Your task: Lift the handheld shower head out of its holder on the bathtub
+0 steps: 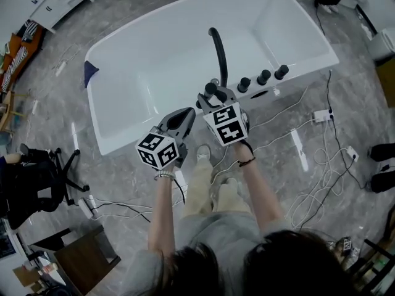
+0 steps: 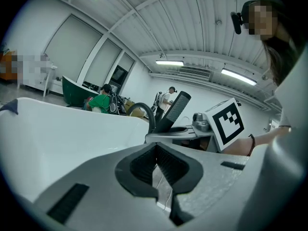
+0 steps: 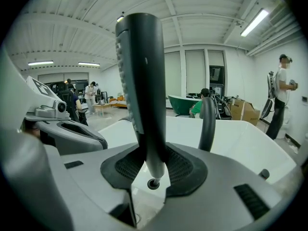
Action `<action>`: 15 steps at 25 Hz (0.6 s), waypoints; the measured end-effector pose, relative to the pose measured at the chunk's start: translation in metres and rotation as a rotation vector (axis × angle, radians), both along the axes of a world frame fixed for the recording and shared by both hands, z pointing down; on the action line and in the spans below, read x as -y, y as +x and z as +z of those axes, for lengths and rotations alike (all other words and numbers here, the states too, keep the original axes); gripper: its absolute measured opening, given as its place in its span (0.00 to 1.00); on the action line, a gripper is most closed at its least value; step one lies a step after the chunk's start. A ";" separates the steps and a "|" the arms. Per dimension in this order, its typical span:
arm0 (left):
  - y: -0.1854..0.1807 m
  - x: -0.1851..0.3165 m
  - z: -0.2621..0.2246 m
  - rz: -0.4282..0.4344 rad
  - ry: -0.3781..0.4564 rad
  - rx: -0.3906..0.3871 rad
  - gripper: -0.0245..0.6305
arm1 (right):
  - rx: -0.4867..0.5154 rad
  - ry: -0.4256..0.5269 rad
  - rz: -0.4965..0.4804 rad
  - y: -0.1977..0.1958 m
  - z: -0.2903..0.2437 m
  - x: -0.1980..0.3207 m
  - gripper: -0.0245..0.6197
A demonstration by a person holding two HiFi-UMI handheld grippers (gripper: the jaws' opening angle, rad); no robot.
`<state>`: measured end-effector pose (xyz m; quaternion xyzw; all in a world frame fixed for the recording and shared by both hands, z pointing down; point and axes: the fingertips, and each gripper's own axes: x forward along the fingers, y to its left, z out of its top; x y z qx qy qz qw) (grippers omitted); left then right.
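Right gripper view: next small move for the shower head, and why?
Probably raise it straight up a little: the right gripper is shut on the black stick-shaped handheld shower head, whose lower tip sits just above a small black ring, likely the holder.

head: steeply down over bathtub (image 1: 154,54) | gripper views: low, close, both facing bathtub

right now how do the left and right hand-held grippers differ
The right hand-held gripper is shut on the handheld shower head, upright between its pads; the left hand-held gripper is shut on nothing. The right sits nearer the bathtub's knobs than the left. Both carry marker cubes.
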<state>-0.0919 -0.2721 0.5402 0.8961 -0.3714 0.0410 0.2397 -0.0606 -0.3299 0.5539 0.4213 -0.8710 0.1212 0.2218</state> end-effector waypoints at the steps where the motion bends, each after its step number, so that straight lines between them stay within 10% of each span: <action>1: 0.001 -0.001 -0.006 0.003 0.008 0.000 0.04 | 0.001 0.006 0.001 0.001 -0.007 -0.002 0.24; 15: 0.029 -0.010 -0.088 0.044 0.121 -0.040 0.04 | 0.021 0.099 0.027 0.036 -0.092 -0.013 0.24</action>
